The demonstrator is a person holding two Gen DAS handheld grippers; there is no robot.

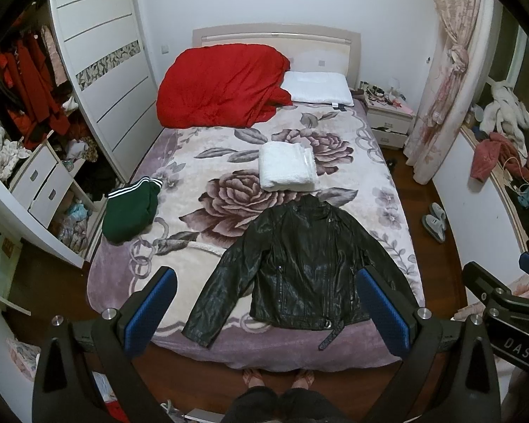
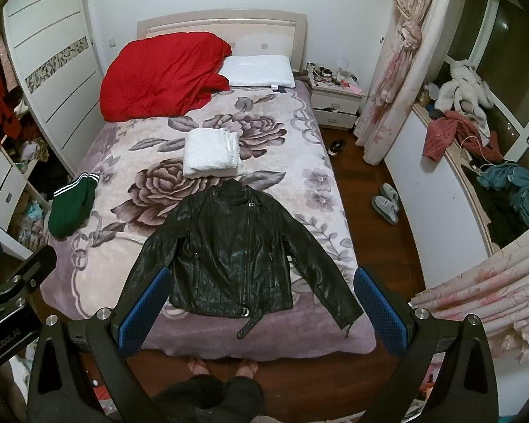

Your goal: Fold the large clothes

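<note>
- The black leather zip jacket (image 1: 299, 264) lies face up and spread flat at the foot of the bed, on the pale floral plush blanket (image 1: 201, 162), collar pointing toward the headboard, both sleeves angled out and down.
- The left gripper (image 1: 268, 313) hovers above the near edge of the bed with its blue-padded fingers (image 1: 148, 313) spread wide and nothing between them.
- The right gripper (image 2: 261, 312) hangs likewise, fingers wide apart and empty, roughly over the jacket's hem.
- Judging by the layout, no fold has begun; the likely first step is bringing a sleeve across the chest.
- To do it well, take each sleeve near the cuff, with the pads closing on a single layer of leather and not catching the blanket beneath.
- Leather looks stiff and slick, so a firm pinch and a slow, low carry should stop it from springing back.
- The loose belt strap (image 2: 249, 324) hanging past the hem is better tucked in before the final fold.
- The folded white fleece (image 2: 211, 157) sits just beyond the collar, and the folded green striped garment (image 2: 70, 211) lies well apart to the left; keep the fold clear of both.
</note>
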